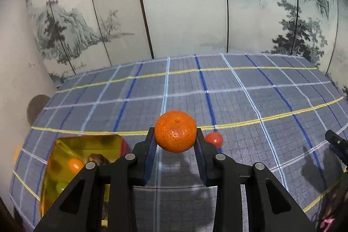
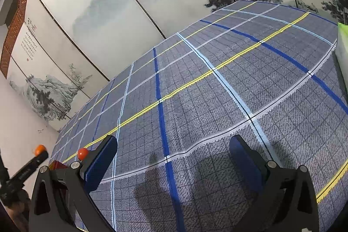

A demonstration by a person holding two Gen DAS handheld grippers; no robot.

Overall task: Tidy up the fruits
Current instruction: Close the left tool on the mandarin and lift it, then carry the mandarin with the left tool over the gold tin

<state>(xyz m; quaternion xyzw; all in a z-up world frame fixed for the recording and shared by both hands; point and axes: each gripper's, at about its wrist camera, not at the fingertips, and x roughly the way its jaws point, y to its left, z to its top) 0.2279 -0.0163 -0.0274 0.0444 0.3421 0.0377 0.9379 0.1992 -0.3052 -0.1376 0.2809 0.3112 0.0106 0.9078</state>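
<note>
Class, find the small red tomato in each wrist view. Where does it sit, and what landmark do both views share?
Left wrist: the small red tomato lies on the cloth, just right of the mandarin held in the left claw.
Right wrist: tomato at lower left, beside the open right claw.
Shared landmark: the checked tablecloth.

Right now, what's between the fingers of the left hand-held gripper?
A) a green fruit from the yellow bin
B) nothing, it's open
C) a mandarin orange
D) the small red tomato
C: the left hand-held gripper is shut on the mandarin orange, held above the cloth; the small red tomato lies on the tablecloth behind it.
</note>
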